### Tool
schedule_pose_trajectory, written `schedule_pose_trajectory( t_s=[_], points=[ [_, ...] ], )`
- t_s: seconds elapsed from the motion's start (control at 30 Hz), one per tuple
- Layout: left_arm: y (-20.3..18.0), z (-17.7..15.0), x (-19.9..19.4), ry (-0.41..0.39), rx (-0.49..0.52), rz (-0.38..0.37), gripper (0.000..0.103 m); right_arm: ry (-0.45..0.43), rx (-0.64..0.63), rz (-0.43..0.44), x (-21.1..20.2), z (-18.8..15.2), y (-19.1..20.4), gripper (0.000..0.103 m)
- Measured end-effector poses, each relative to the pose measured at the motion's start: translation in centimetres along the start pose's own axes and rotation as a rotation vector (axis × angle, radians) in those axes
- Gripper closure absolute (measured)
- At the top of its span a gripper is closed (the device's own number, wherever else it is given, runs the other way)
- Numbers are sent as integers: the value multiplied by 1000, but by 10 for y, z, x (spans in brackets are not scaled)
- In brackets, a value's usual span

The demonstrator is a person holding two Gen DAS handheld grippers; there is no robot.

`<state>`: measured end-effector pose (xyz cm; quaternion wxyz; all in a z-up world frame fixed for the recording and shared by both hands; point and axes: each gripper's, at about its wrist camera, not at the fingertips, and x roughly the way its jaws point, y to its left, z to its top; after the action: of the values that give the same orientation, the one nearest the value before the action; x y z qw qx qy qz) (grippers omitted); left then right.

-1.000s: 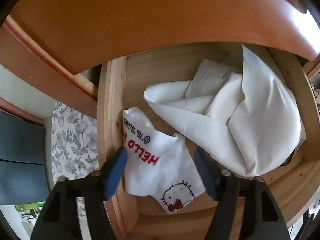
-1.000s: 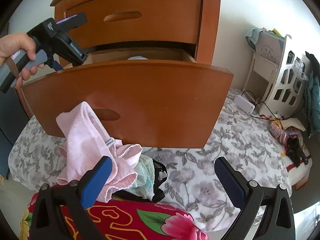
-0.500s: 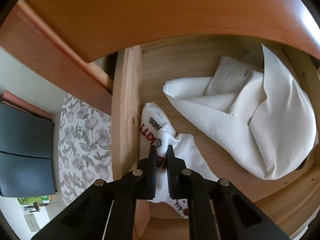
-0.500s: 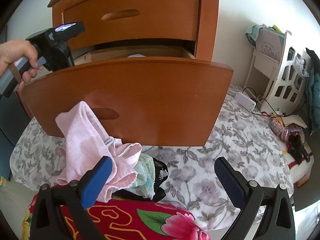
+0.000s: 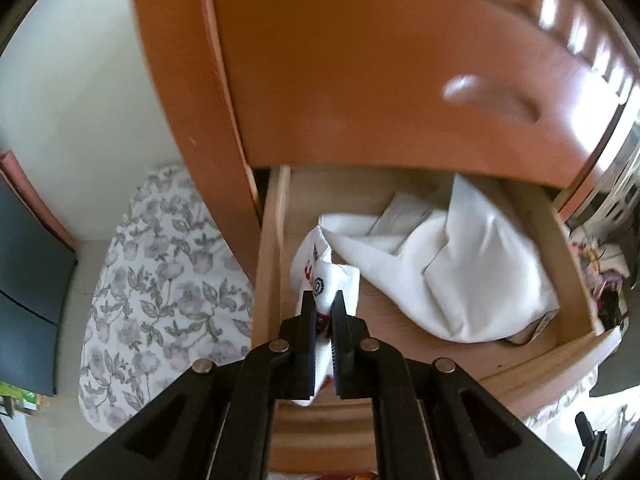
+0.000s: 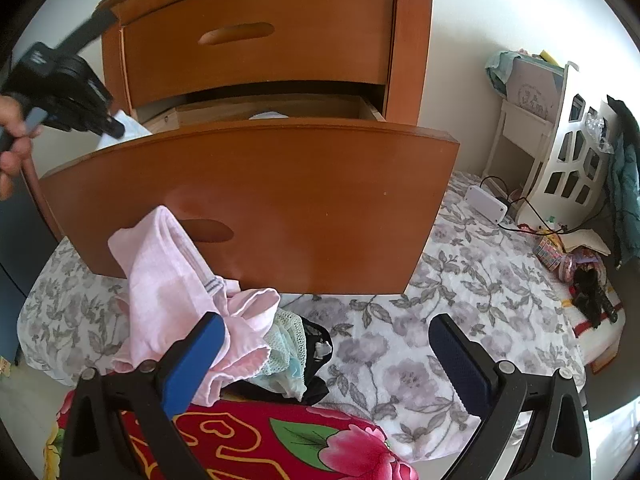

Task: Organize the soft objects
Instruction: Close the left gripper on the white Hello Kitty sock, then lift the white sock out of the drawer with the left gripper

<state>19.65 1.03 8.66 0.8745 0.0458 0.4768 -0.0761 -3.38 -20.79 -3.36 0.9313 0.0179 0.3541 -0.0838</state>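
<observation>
Left gripper (image 5: 323,312): clamped tight on a white printed sock (image 5: 320,268), pinched cloth bunched between the black fingers, above the open drawer's left front corner
Sock: white with red and black lettering, part draped toward the drawer's left wall
Drawer (image 5: 276,240): pulled out of an orange-brown wooden dresser (image 6: 280,52), pale wood inside
Drawer contents: crumpled white cloth (image 5: 452,264) filling the middle and right
Right gripper (image 6: 324,354): spread wide, nothing between the blue pads, poised over the floral bed sheet (image 6: 420,320)
Clothes pile (image 6: 208,320): pink garment, pale green lace and a black piece, heaped before the drawer front, just beside the left pad
Foreground: red flowered fabric (image 6: 260,440) under the gripper
Hand (image 6: 10,140): at left edge, gripping the other tool's handle
</observation>
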Motion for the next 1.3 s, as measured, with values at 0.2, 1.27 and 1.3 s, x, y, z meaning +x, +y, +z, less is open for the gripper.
schedule_pose_trajectory(
  t_s=[0.2,1.27,1.3],
  points=[
    [0,-19,-61,-184,-112,-70,97,-9,-11,-13,-3,0,2,0],
    [-81,-133,-155,-328,62,-264,97,-63,-62,-47,-15,0,10,0],
    [-82,-133,-152,-323,66,-258,97,-63,-63,-48,-15,-1,10,0]
  ],
)
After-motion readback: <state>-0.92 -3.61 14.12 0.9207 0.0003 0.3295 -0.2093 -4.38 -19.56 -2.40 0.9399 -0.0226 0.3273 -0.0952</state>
